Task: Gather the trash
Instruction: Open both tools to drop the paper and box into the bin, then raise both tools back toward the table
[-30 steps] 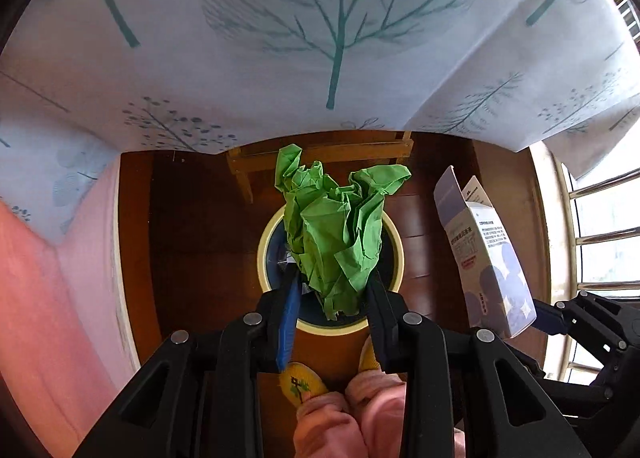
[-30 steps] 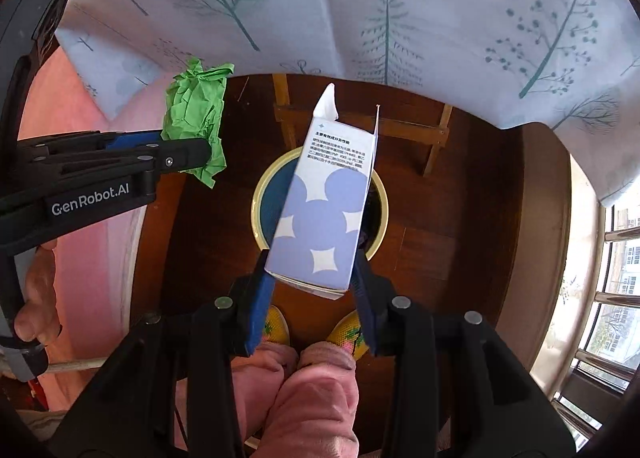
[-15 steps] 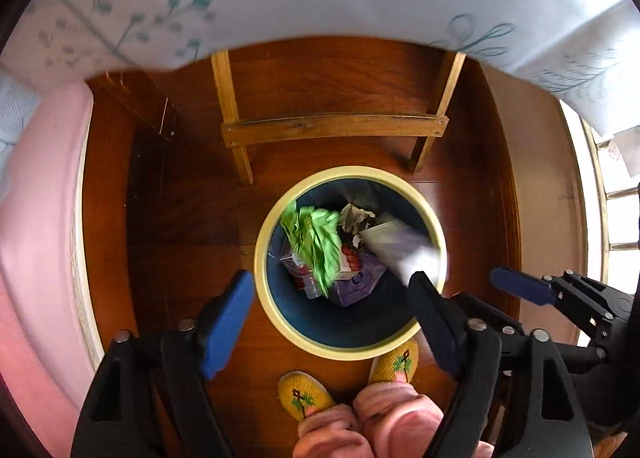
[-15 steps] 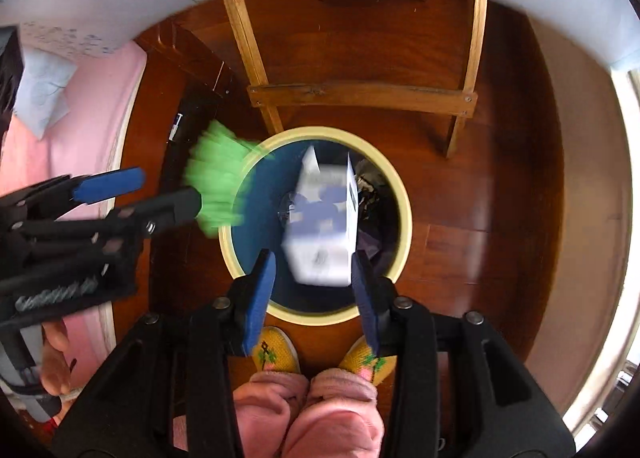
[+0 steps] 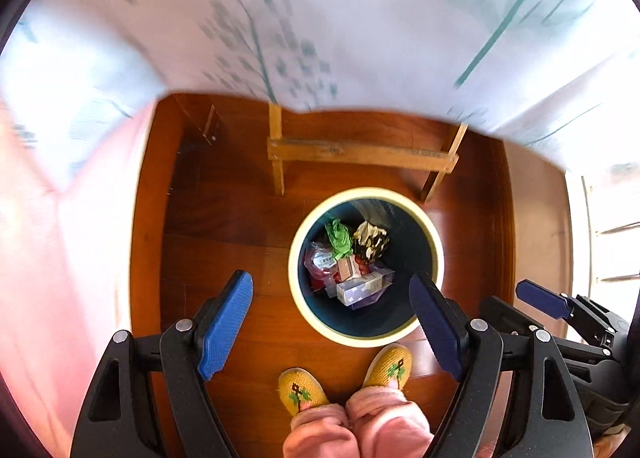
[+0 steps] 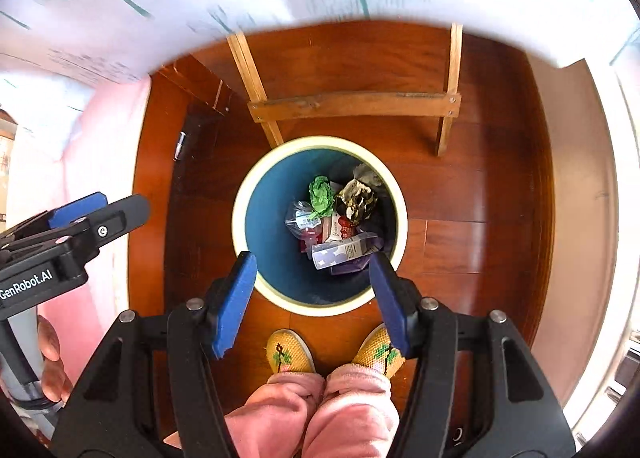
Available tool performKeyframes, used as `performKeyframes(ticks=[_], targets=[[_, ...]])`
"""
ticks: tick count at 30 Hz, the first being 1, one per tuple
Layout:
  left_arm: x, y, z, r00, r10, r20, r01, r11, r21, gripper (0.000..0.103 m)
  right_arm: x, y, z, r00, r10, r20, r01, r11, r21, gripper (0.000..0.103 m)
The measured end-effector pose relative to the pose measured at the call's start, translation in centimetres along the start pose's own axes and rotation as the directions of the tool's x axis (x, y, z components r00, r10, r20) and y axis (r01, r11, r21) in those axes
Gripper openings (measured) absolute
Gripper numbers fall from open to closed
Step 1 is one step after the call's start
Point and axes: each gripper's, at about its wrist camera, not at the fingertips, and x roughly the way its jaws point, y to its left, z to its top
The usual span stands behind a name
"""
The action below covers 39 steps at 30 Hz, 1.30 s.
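Both the left gripper [image 5: 332, 326] and right gripper [image 6: 312, 300] hang spread and empty over the cream-rimmed blue bin [image 6: 240, 218], where crumpled green paper [image 6: 321, 196] and the lilac carton [image 6: 344, 252] lie; next, probably seeking more trash.

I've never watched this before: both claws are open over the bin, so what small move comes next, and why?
Probably lift both away toward the table to look for more trash. The left gripper and right gripper are open and empty above the bin, and the green paper and the purple carton already lie inside.
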Motion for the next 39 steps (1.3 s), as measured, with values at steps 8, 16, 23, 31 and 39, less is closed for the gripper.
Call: performKeyframes(ticks=[8, 16, 23, 31, 39], targets=[[-14.2, -0.7, 0.1, 0.996, -0.004, 0.084, 0.003, 1.000, 0.012, 0.082, -11.8, 3.4, 0.2, 0.997, 0.003, 0.071, -0.002, 1.000, -0.003, 0.056], [-28.6, -2.9, 1.2, 0.984, -0.016, 0.176, -0.007, 0.991, 0.133, 0.082, -25.6, 7.8, 0.4, 0.984, 0.008, 0.180, 0.002, 0.998, -0.055, 0.056], [-37.4, -3.5, 3.1, 0.967, -0.032, 0.252, 0.003, 0.994, 0.112, 0.082, -35.1, 10.1, 1.2, 0.947, 0.004, 0.322, 0.008, 0.999, -0.036, 0.056], [-42.6, -4.1, 6.7, 0.950, -0.069, 0.306, 0.029, 0.991, 0.132, 0.082, -44.0, 12.4, 3.3, 0.875, -0.031, 0.483, 0.058, 0.998, -0.040, 0.056], [-42.7, -4.2, 11.9, 0.951, -0.072, 0.301, 0.043, 0.994, 0.101, 0.082, -48.3, 12.0, 6.1, 0.836, -0.061, 0.546, 0.086, 0.996, -0.020, 0.056]])
